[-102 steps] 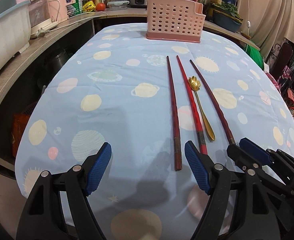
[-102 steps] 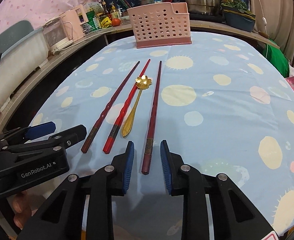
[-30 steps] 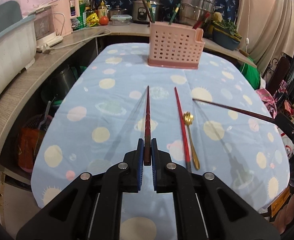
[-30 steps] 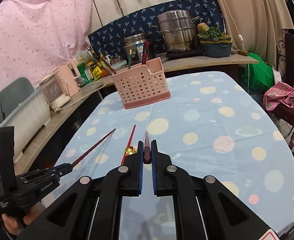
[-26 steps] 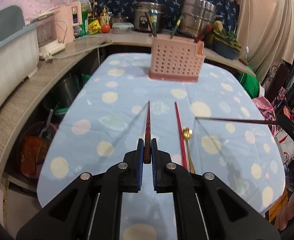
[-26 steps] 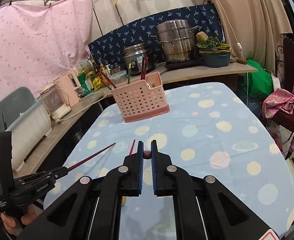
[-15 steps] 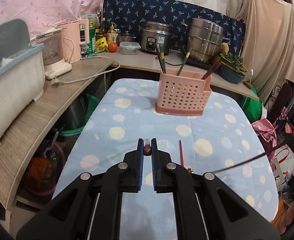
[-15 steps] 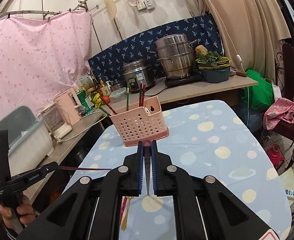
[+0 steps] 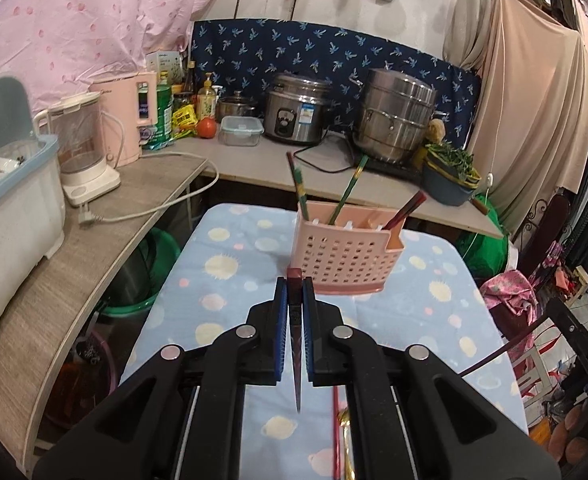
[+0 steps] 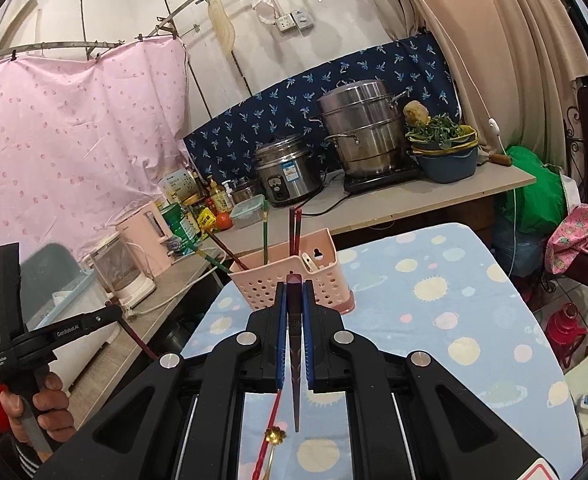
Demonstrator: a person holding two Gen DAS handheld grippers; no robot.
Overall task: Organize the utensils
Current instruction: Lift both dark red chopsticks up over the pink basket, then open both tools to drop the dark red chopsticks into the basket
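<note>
My left gripper [image 9: 294, 286] is shut on a dark red chopstick [image 9: 296, 364] that hangs tip down above the table. My right gripper [image 10: 294, 292] is shut on another dark red chopstick [image 10: 295, 384], also tip down. The pink perforated utensil basket [image 9: 346, 258] stands at the table's far end, holding several chopsticks; it also shows in the right wrist view [image 10: 294, 284]. A red chopstick [image 10: 267, 436] and a gold flower spoon [image 10: 274, 435] lie on the blue tablecloth [image 10: 474, 320] below. The left gripper shows at the left of the right wrist view [image 10: 121, 314].
A wooden counter [image 9: 93, 240] curves along the left and back with a kettle [image 9: 85, 152], a rice cooker [image 9: 298, 108], a steel steamer pot [image 9: 398, 116] and a white tub [image 9: 9, 208]. Clothes and a chair [image 10: 582, 236] stand to the right.
Both grippers closed on outer chopsticks, lifted them off the table and turned them tip down. Both have risen and now face the basket from higher up.
</note>
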